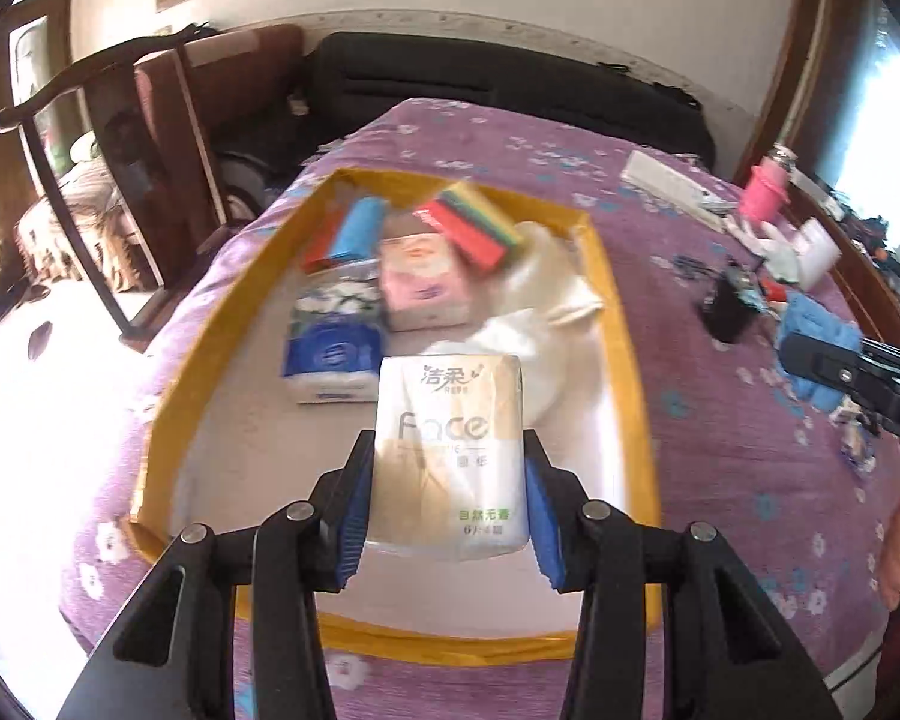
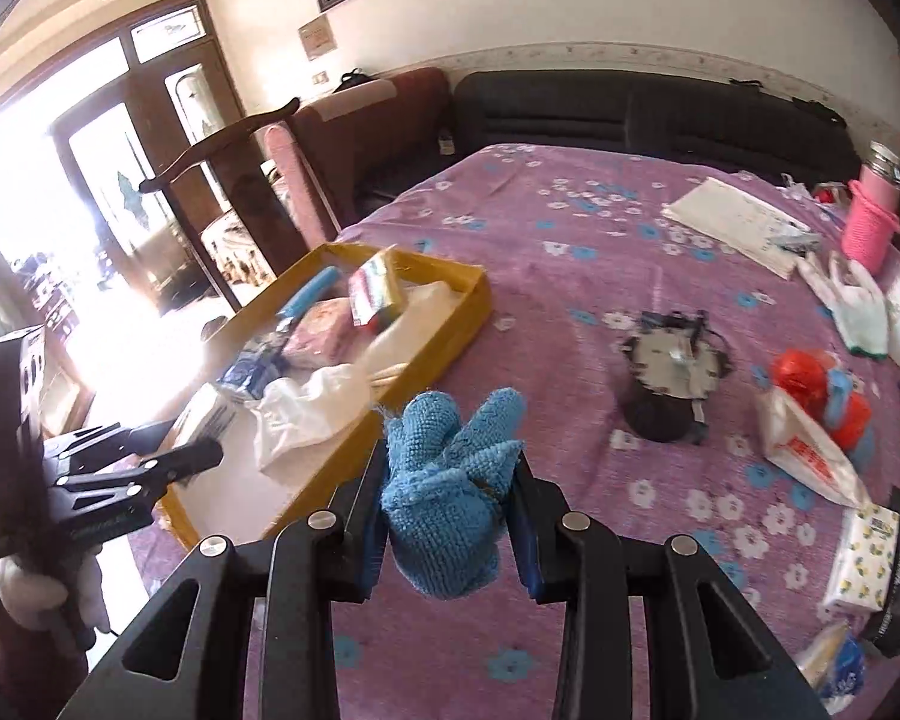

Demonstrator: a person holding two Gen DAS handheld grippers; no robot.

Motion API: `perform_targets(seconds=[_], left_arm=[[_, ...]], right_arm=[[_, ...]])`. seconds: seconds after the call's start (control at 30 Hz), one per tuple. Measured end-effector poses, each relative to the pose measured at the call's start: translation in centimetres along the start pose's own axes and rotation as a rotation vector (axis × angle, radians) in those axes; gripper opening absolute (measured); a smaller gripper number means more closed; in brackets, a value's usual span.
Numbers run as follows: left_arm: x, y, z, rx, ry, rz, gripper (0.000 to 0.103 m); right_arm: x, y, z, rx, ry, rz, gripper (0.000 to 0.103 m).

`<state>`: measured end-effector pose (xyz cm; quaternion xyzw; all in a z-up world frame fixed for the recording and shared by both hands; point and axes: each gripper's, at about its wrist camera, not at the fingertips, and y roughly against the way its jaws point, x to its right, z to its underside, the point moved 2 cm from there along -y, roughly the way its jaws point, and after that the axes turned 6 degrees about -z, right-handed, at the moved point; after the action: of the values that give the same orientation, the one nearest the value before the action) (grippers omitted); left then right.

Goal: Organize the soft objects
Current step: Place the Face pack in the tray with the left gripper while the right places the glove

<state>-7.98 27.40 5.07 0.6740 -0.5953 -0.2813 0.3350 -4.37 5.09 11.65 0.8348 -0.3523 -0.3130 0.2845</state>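
Tissue pack (image 1: 447, 450) clamped in left claw (image 1: 447, 480), blue cloth (image 2: 444, 492) pinched in right claw (image 2: 447, 516), above yellow tray (image 1: 612, 312)

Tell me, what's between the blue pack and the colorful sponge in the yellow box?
The pink tissue pack lies between the blue pack and the colorful sponge in the yellow box. The left wrist view shows it best.

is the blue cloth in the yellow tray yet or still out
Out. The blue cloth is pinched in the right claw above the purple bedspread, beside the yellow tray, not inside it.
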Motion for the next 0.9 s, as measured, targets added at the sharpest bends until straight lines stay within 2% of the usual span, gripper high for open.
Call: perform_targets(seconds=[0.17,0.27,0.3,0.37,0.4,0.47,0.57,0.67,0.77,0.83,0.9], left_arm=[[-4.9,-3.6,-0.8,-0.076,0.049,-0.095,0.044],[-6.3,-6.1,-2.2,-0.117,0.051,-0.135,0.045],[-6.3,-6.5,-2.8,-0.104,0.045,-0.143,0.045],[-6.5,-6.5,-3.6,-0.096,0.058,-0.113,0.052],[-6.7,-6.2,-3.7,-0.088,0.075,-0.088,0.060],[-7.0,-5.1,-3.8,-0.058,0.104,-0.042,0.061],[-7.9,-2.8,-3.4,0.010,0.143,-0.008,0.068],[-9.1,-0.3,-2.6,0.076,0.181,0.023,0.072],[-10.3,1.5,-1.8,0.123,0.220,0.017,0.075],[-10.9,2.2,-1.4,0.142,0.245,0.009,0.075],[-11.3,2.9,-1.0,0.159,0.259,0.003,0.075]], right_arm=[[-5.3,-5.4,-0.4,-0.115,0.060,-0.118,0.038],[-7.7,-9.0,-0.3,-0.206,0.083,-0.179,0.038],[-8.2,-10.0,-0.3,-0.228,0.081,-0.193,0.038],[-9.0,-11.9,-0.2,-0.273,0.071,-0.232,0.038],[-9.4,-12.8,-0.1,-0.294,0.070,-0.240,0.038],[-10.0,-14.3,0.0,-0.331,0.076,-0.246,0.038],[-10.7,-16.6,-0.4,-0.372,0.085,-0.228,0.038],[-11.4,-18.2,-1.5,-0.361,0.118,-0.185,0.038],[-12.3,-19.3,-2.6,-0.322,0.155,-0.118,0.042],[-12.7,-19.0,-3.0,-0.312,0.160,-0.128,0.047],[-12.7,-17.3,-3.2,-0.252,0.177,-0.110,0.065]])
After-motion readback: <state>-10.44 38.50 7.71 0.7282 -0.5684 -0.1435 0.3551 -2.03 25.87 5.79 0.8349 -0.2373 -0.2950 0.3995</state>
